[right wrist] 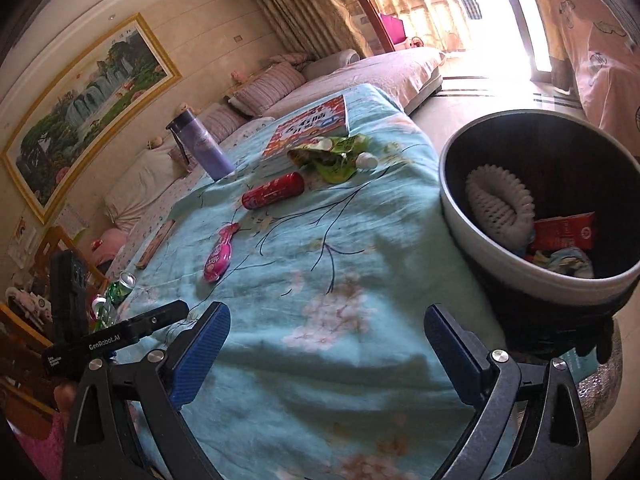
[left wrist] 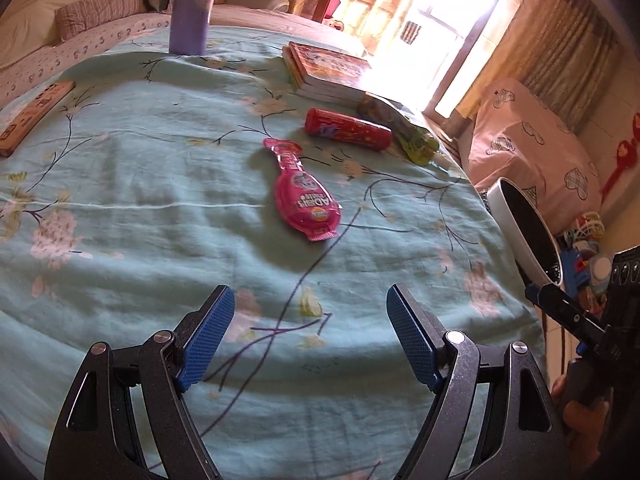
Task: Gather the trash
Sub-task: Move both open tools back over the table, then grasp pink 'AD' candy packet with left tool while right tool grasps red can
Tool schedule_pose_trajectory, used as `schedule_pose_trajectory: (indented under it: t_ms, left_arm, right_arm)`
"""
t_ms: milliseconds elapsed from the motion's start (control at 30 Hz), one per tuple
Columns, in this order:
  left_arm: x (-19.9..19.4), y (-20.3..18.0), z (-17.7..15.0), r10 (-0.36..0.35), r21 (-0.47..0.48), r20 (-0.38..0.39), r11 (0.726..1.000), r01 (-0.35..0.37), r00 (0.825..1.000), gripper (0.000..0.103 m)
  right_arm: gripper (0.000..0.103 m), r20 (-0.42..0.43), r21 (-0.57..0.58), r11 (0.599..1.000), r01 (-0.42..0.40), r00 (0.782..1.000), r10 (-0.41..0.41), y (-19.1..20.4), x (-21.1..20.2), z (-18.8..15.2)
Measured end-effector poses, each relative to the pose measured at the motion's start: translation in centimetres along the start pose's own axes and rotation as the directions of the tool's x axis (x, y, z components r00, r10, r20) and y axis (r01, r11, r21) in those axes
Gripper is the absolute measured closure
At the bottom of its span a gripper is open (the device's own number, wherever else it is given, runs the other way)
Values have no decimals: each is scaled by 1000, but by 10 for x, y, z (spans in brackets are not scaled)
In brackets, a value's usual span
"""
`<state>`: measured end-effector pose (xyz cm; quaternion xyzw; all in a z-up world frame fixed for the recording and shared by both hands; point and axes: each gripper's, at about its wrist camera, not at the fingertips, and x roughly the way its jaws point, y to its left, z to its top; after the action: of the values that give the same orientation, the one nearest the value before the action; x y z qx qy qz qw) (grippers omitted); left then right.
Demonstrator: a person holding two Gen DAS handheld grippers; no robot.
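Observation:
A pink snack packet [left wrist: 306,196] [right wrist: 219,254] lies flat on the turquoise flowered tablecloth [left wrist: 140,200] [right wrist: 320,280]. Beyond it lies a red tube [left wrist: 347,129] [right wrist: 273,191] on its side, and a crumpled green wrapper [left wrist: 416,140] [right wrist: 332,158] further back. My left gripper [left wrist: 310,332] hovers open over the cloth, short of the pink packet, nothing between its blue pads. My right gripper [right wrist: 326,350] is also open and empty, above the cloth near the table's edge. The bin [right wrist: 472,216] [left wrist: 504,216] stands off the table's right side, holding a white foam net, a red box and other scraps.
A purple bottle [left wrist: 191,8] [right wrist: 204,144] stands at the back, with stacked books [left wrist: 328,72] [right wrist: 308,128] beside the wrapper. A wooden board [left wrist: 32,118] [right wrist: 156,244] lies at the left edge. Sofas line the far wall. Toys [left wrist: 580,248] clutter the floor past the bin.

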<state>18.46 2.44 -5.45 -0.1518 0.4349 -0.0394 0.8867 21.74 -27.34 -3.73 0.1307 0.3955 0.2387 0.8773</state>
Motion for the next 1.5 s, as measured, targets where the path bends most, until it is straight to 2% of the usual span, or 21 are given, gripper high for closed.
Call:
schedule_pose_trajectory:
  t_ms: [233, 533, 567, 633, 700, 767, 1000, 1167, 1233, 1300, 1333, 1367, 1400, 1433, 1467, 1500]
  left_arm:
    - [6, -1, 13, 3, 14, -1, 1000, -3, 1000, 23]
    - [52, -17, 40, 105, 87, -27, 991, -102, 994, 24]
    - [54, -18, 42, 118, 101, -14, 988, -116, 993, 25]
    - [57, -17, 45, 141, 118, 4, 983, -141, 990, 47]
    - [55, -7, 49, 118, 107, 6, 987, -118, 993, 59]
    - [51, 4, 50, 59, 82, -7, 995, -58, 998, 59]
    - [28, 36, 36, -11, 61, -21, 998, 13, 1000, 59]
    - [25, 34, 28, -8, 82, 7, 997, 8, 1000, 59]
    - [27, 32, 28, 3, 94, 13, 996, -4, 1000, 59]
    - [27, 31, 28, 14, 105, 18, 994, -16, 1000, 59]
    - [28, 29, 27, 21, 111, 21, 994, -23, 1000, 59]
    - [28, 29, 28, 22, 113, 21, 993, -25, 1000, 59]
    - [28, 30, 27, 20, 110, 22, 994, -23, 1000, 59]
    - [28, 31, 27, 14, 105, 22, 994, -17, 1000, 59]
    - [27, 33, 27, 7, 99, 22, 995, -9, 1000, 59]
    - [27, 34, 27, 1, 94, 22, 996, -3, 1000, 59]
  right_arm:
    - [4, -37, -59, 998, -1, 999, -1, 11, 19, 10]
    - [4, -69, -139, 990, -7, 998, -2, 22, 48, 32]
    - [4, -75, -147, 989, -9, 997, -2, 23, 52, 34]
    - [4, -89, -167, 986, -21, 996, 6, 26, 61, 39]
    - [4, -95, -196, 980, -26, 995, 7, 31, 69, 45]
    - [4, -104, -242, 970, -24, 995, -1, 38, 80, 52]
    - [6, -129, -435, 900, -40, 991, -19, 72, 126, 79]
    - [7, -135, -538, 842, -45, 990, -33, 97, 161, 104]
    - [11, -147, -566, 823, -35, 987, -60, 101, 176, 110]
    - [15, -146, -611, 791, 17, 980, -135, 106, 193, 111]
    - [24, -141, -637, 769, 52, 973, -182, 109, 201, 109]
    - [30, -151, -649, 759, 56, 968, -201, 111, 206, 107]
    - [40, -161, -655, 753, 62, 962, -219, 111, 209, 105]
    - [45, -154, -663, 744, 82, 958, -243, 111, 209, 103]
    - [48, -154, -659, 747, 88, 957, -248, 110, 206, 102]
    - [55, -171, -629, 773, 76, 957, -233, 107, 200, 103]
